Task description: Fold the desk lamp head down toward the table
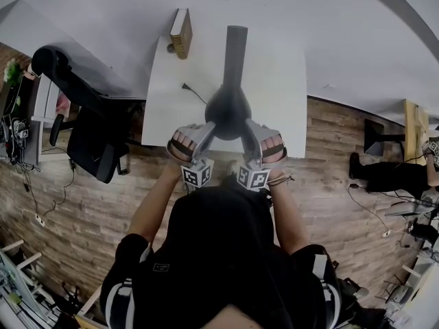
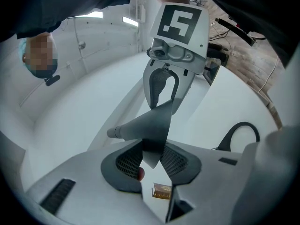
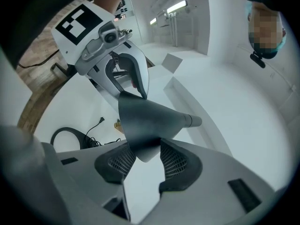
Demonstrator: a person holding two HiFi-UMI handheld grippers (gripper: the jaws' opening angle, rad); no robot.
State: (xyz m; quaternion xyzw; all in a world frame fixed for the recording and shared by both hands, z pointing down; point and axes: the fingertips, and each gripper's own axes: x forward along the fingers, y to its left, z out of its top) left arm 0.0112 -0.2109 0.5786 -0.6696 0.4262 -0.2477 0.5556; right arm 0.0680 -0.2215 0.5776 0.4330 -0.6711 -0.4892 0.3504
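Head view is showing a brown wooden floor spreading round one white rectangular table, which is standing at 12 o'clock from the person. One black office chair is standing at 9 o'clock of the table, just beside its left edge.

One dark grey cone-shaped desk lamp head is sitting over the table's near half. Its long axis is running from 6 to 12 o'clock, with the wide mouth facing the person at 6 o'clock. The tapering narrow end is pointing away toward 12 o'clock.

Two grippers are gripping it, one on each side of the mouth. The left gripper is reaching in from 7 o'clock and the right gripper from 5 o'clock. In the left gripper view the jaws are standing partway closed, and both ribbed black pads are pressing on the thin rim of the lamp head between them. In the right gripper view the jaws are standing a little wider, and its two pads are likewise clamping the opposite side of the rim. Each gripper view is showing the other gripper across the cone.

One small brown box is lying at the table's far left corner, at 11 o'clock of the lamp head and well apart from it. One thin black cable with a plug is lying on the tabletop at 10 o'clock, near the cone.
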